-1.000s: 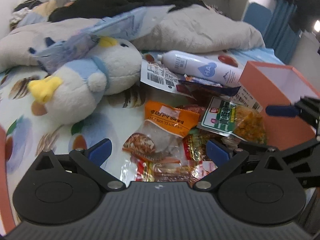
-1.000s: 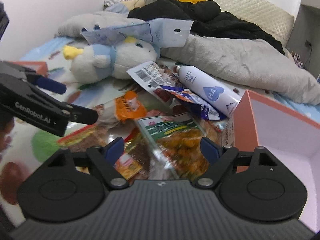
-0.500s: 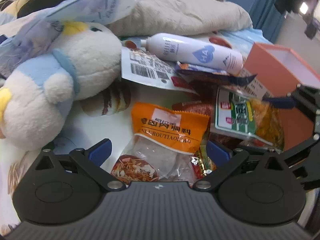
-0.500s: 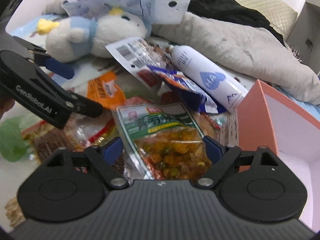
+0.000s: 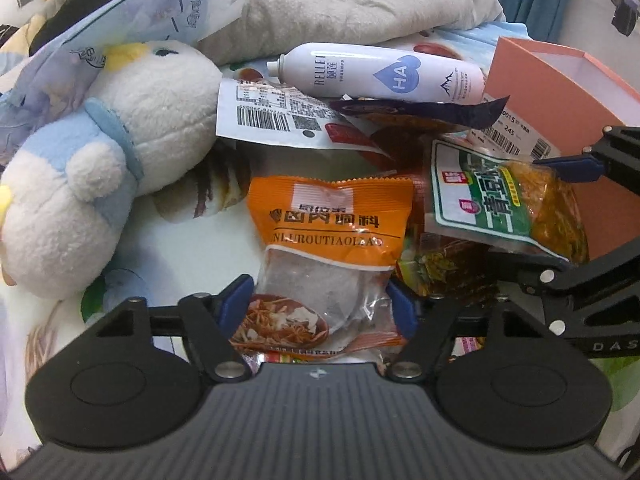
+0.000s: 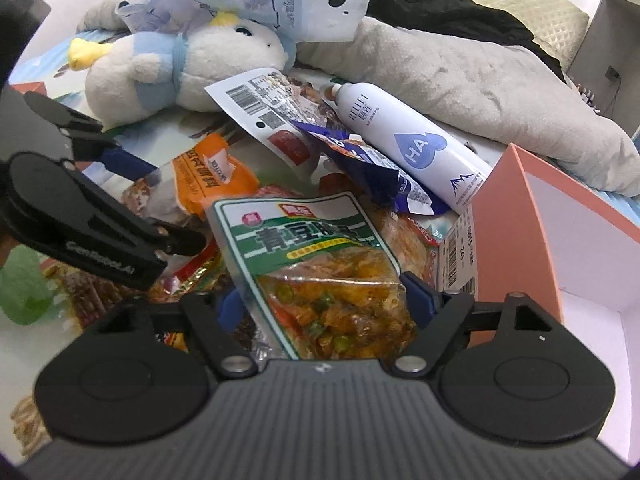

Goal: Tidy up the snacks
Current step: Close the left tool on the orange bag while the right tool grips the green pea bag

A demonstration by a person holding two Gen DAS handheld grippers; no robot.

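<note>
A pile of snack packets lies on a patterned bedsheet. An orange seasoning packet [image 5: 332,216] with a clear lower half sits between the blue pads of my left gripper [image 5: 320,300]. Its jaws are closing and the pads stand right at the packet's edges. A green-labelled packet of peas and yellow pieces [image 6: 304,236] lies between the pads of my right gripper [image 6: 322,300], whose jaws are closing too. Each view shows the other gripper: the right gripper [image 5: 516,212] around the green packet [image 5: 480,192], the left gripper [image 6: 178,208] around the orange packet [image 6: 208,176].
An open orange box [image 6: 500,220] with a white inside stands just right of the pile. A white spray bottle [image 5: 384,72] lies behind the snacks. A blue-and-white plush [image 5: 120,140] sits to the left. A dark blue wrapper [image 6: 368,164], a barcoded packet [image 5: 272,116] and blankets crowd the back.
Both grippers came down and forward onto the pile. The left jaws narrowed around the orange packet. The right jaws narrowed slightly around the green packet.
</note>
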